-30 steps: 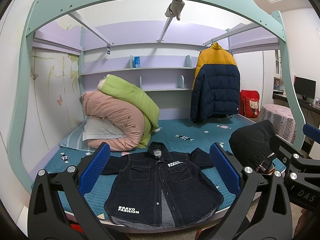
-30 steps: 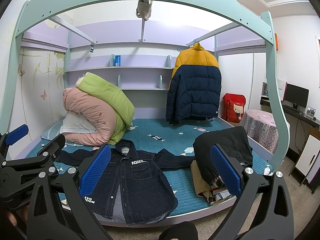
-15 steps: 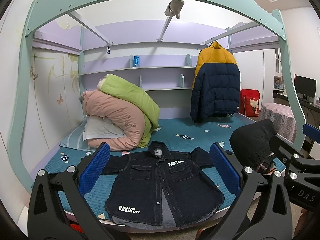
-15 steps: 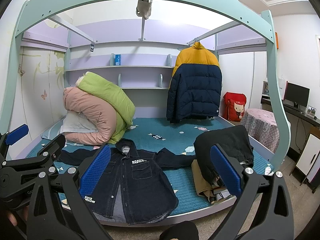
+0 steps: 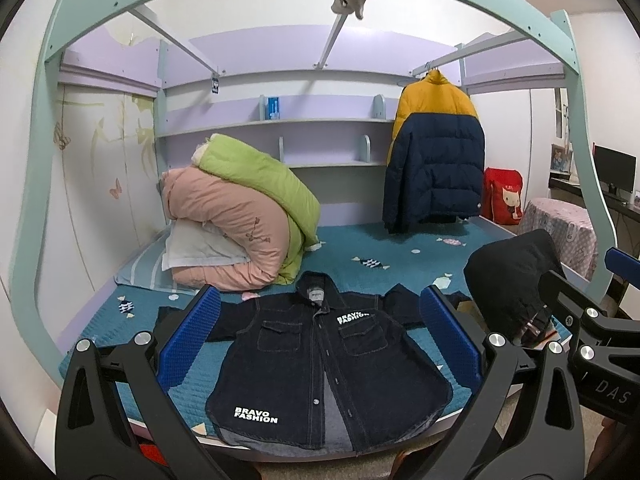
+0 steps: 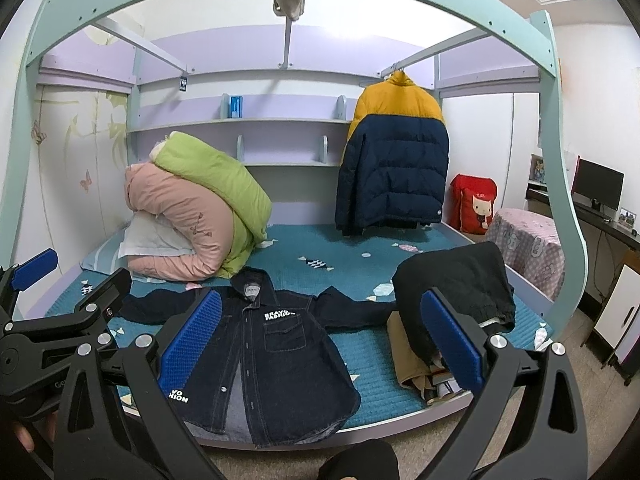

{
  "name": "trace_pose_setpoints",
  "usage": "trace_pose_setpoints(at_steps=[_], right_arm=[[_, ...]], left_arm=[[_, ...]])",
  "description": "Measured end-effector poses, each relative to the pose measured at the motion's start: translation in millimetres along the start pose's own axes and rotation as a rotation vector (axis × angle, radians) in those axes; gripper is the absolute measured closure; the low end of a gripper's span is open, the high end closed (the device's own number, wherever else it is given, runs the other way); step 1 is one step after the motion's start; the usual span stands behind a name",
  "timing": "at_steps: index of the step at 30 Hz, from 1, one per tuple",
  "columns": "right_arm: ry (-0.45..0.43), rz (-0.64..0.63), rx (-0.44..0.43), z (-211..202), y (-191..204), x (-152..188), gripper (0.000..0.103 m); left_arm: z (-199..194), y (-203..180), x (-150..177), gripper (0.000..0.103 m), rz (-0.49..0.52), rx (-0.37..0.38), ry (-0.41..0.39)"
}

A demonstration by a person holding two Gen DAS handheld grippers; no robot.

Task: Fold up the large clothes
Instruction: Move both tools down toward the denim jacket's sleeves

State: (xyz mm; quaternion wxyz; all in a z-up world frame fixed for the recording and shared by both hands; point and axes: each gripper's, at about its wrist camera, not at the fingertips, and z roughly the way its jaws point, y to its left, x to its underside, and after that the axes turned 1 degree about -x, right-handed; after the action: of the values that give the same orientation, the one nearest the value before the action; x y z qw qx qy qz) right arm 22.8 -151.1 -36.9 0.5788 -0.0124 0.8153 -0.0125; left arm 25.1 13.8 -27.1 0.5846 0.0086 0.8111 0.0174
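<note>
A dark denim jacket [image 5: 320, 364] [image 6: 272, 356] printed "BRAVO FASHION" lies flat and face up on the teal bed cover [image 5: 360, 248], collar toward the wall, sleeves spread to both sides, hem at the bed's near edge. My left gripper [image 5: 318, 336] hovers open in front of the bed, well short of the jacket, nothing between its blue pads [image 5: 188, 336]. My right gripper [image 6: 318, 340] is likewise open and empty, held beside the left one, whose fingers show at the left edge of the right wrist view.
A heap of dark and tan clothes [image 6: 452, 304] sits on the bed's right near corner. Rolled pink and green quilts [image 5: 240, 216] fill the back left. A yellow-and-navy puffer coat [image 5: 434, 156] hangs at the back right. The teal bed frame arch [image 5: 576, 120] rises overhead.
Both views have shifted only slightly; the jacket sits a touch higher in frame. Both grippers stay open and nothing on the bed has moved.
</note>
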Motion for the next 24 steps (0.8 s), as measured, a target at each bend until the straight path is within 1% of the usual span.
trace_pose_setpoints(at_steps=[6,9,13,20,24], right_arm=[[0.041,0.004,-0.009,29.4,3.1,1.0,0.007],[0.072,0.005,-0.019,49.7,5.1,3.0,0.007],[0.119,0.004,-0.031,78.0,8.6,7.7,0.007],[0.227,0.004,-0.064,137.0,23.0,22.8,0.007],[0.293,-0.009,-0.087,171.9,38.7,32.0,0.007]], left_arm=[[33.2,5.5,6.3,0.004,-0.015,0.007,0.042],[56.1,6.3,6.2,0.004,-0.019,0.009,0.072],[86.2,9.4,13.8,0.004,-0.014,0.002,0.123],[149.1,26.3,33.0,0.004,-0.029,-0.030,0.231],[184.2,44.3,51.5,0.004,-0.048,-0.057,0.302]])
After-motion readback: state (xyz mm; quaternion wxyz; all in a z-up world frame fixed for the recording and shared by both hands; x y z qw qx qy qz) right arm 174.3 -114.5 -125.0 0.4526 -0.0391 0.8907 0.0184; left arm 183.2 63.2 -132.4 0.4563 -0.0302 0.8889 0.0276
